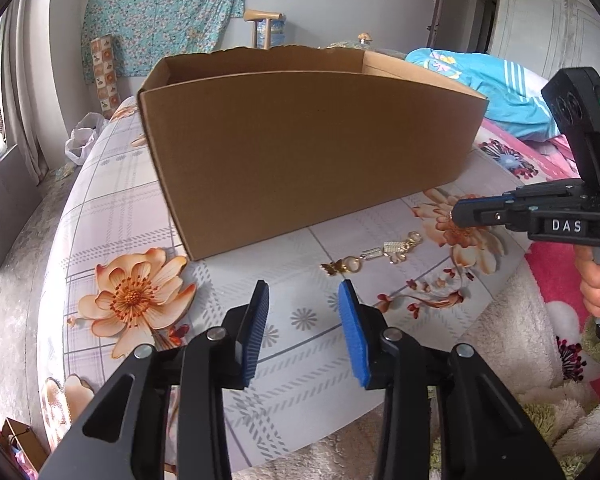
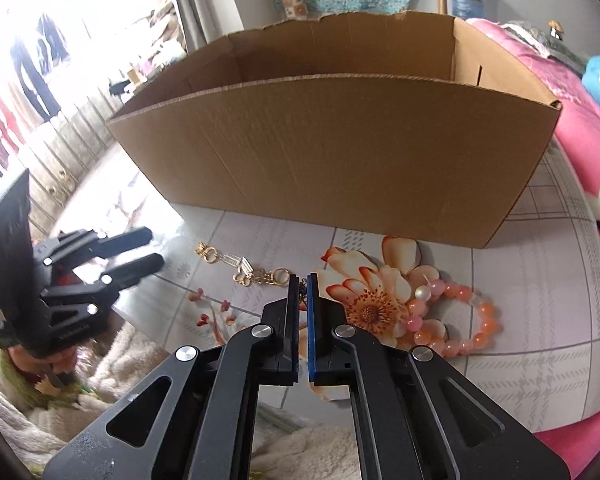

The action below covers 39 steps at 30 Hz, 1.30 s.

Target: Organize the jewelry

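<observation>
Right wrist view shows my right gripper [image 2: 303, 280] squeezed tight, with something thin and dark between the blue pads [image 2: 311, 300]; it may be a bit of chain, but it is too small for me to tell, so I will not say it holds anything. My left gripper [image 1: 306, 300] is partly open with nothing between its pads. The gold jewelry [image 1: 374, 258] lies flat on the flowered bedsheet [image 1: 100, 208], just in front of the brown cardboard box [image 1: 300, 152]. It is a long, thin string of little charms. From my left fingers it lies straight ahead and a bit to the right, stretched sideways across my path, with its butterfly end nearest me. From my right fingers it lies ahead and to the left, with its ring end [image 2: 278, 274] just beside the tip. So I think my right hand is the nearer one to that end. A pink bead bracelet [image 2: 452, 316] sits on the sheet to the right of my right gripper, near it but not touching. The box top is open, and I think the jewelry should go in there.
</observation>
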{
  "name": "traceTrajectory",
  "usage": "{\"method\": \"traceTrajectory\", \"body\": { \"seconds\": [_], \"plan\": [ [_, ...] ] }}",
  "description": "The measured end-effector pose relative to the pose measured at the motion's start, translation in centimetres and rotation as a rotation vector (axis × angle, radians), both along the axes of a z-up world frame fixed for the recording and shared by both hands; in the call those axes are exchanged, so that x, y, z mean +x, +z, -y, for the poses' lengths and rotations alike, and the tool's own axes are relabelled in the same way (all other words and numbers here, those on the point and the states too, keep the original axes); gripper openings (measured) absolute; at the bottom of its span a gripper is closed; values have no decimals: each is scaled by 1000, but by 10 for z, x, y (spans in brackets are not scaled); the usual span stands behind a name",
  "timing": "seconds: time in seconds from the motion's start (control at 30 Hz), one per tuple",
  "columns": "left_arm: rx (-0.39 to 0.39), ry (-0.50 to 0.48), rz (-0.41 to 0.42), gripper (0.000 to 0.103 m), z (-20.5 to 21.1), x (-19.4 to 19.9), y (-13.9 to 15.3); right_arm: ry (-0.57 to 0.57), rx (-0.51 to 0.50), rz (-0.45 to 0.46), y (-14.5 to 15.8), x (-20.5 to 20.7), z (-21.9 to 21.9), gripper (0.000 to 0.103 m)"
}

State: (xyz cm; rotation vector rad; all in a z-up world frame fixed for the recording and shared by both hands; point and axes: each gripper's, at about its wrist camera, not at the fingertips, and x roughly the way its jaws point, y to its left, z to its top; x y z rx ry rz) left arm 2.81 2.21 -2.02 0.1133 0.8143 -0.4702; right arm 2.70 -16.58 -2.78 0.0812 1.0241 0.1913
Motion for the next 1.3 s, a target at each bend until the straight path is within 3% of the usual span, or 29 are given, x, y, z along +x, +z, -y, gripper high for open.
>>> {"method": "traceTrajectory", "body": {
  "seconds": [0.23,0.5,1.03,1.17,1.3],
  "plan": [
    [37,-21,9,21,12,6,0,-20,31,5,5,-12,4,1],
    [115,-68,-8,21,30,19,-11,-19,55,3,2,-9,12,1],
    [113,-74,-26,20,39,31,-11,-19,82,-1,-6,9,8,1],
    [124,-70,-25,8,39,30,-10,-17,87,3,-7,13,9,1],
    [121,-75,-22,8,38,30,-10,-14,91,9,-7,16,9,1]
  ]
}}
